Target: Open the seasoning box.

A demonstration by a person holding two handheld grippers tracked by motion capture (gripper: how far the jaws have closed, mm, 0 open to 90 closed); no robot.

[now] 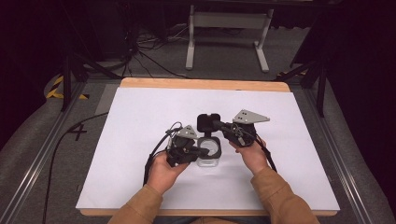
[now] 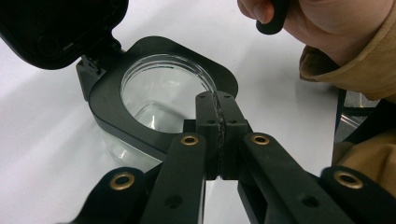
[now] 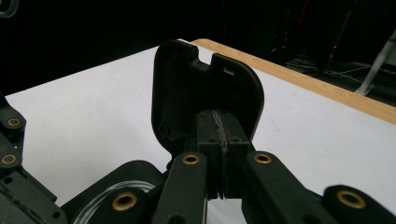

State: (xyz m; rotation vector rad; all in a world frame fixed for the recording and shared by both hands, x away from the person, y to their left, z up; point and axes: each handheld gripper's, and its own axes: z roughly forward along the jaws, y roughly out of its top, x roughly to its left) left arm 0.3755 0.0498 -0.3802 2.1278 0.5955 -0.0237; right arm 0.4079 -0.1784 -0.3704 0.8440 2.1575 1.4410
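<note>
High view: clear jar (image 1: pixel 208 150) with black collar at mid-bench (image 1: pixel 140 121), hinged lid (image 1: pixel 208 122) flipped up. Left tongs (image 1: pixel 201 150) pressed together against collar rim; right tongs (image 1: pixel 216 124) together, touching lid. Probably mid-opening or closing; next calls for steadying collar while swinging lid.

One clear container (image 1: pixel 208 154) with one black hinged lid (image 1: pixel 208 123), two grippers, left (image 1: pixel 201 151) and right (image 1: pixel 217 124), two hands, one table (image 1: pixel 140 112).
</note>
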